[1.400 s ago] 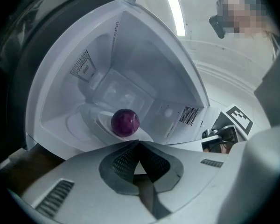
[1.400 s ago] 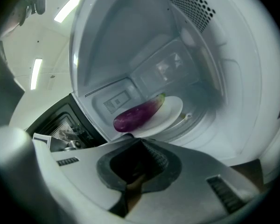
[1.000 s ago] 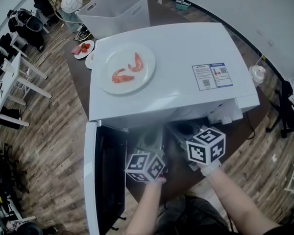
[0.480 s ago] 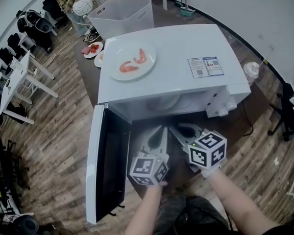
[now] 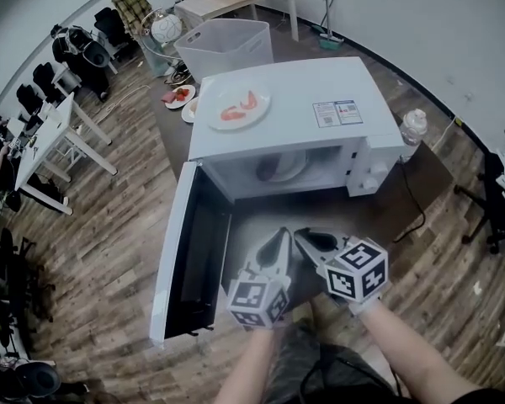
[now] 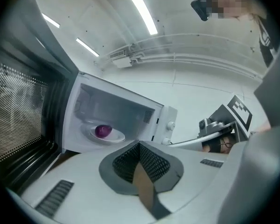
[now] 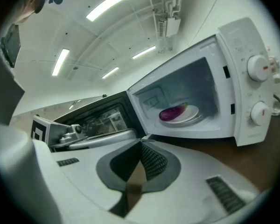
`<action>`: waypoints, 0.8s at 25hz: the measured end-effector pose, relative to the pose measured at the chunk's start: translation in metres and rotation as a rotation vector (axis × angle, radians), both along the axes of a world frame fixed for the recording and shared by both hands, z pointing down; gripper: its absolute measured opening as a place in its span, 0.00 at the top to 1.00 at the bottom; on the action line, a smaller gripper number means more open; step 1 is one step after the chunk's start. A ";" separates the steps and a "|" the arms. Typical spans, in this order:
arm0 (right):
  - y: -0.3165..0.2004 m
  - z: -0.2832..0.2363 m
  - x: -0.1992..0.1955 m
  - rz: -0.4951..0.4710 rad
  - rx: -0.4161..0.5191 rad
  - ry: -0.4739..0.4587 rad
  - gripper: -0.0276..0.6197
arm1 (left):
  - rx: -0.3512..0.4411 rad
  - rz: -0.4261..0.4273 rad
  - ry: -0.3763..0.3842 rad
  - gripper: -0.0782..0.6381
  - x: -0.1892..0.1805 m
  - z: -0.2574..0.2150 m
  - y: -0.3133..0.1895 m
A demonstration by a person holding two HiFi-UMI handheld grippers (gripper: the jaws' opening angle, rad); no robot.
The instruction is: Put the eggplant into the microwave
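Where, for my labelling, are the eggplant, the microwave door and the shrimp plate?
eggplant point(image 7: 172, 112), right gripper view, middle of purple body.
microwave door point(image 5: 200, 263), head view, dark inner window.
shrimp plate point(image 5: 254, 118), head view, bare white rim.

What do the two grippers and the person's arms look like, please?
The left gripper and right gripper match. Each has broad pale-grey jaws that taper to a point, lined with dark grid-textured pads. Each also carries a white cube with black square markers. The forearms show no sleeves, and the right hand seems to wear a light glove.
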State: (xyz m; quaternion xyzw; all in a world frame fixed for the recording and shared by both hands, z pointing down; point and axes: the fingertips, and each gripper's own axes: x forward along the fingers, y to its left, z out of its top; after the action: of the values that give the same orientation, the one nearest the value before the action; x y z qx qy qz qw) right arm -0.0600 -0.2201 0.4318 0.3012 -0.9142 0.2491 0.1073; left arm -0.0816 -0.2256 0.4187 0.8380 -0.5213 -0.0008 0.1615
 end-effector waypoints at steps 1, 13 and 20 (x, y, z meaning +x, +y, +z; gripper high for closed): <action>0.008 -0.003 0.002 -0.004 0.005 0.001 0.96 | 0.004 0.002 -0.002 0.88 0.002 -0.003 0.007; 0.104 -0.033 0.027 -0.027 0.062 -0.020 0.96 | 0.006 0.029 0.010 0.88 0.026 -0.024 0.105; 0.150 -0.051 0.039 -0.043 0.085 -0.041 0.96 | 0.009 0.058 0.028 0.88 0.043 -0.036 0.154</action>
State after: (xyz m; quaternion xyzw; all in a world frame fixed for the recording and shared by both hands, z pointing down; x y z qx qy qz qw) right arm -0.0213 -0.0702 0.3806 0.2805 -0.9322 0.2139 0.0810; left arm -0.0388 -0.0717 0.3829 0.8533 -0.4946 -0.0100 0.1651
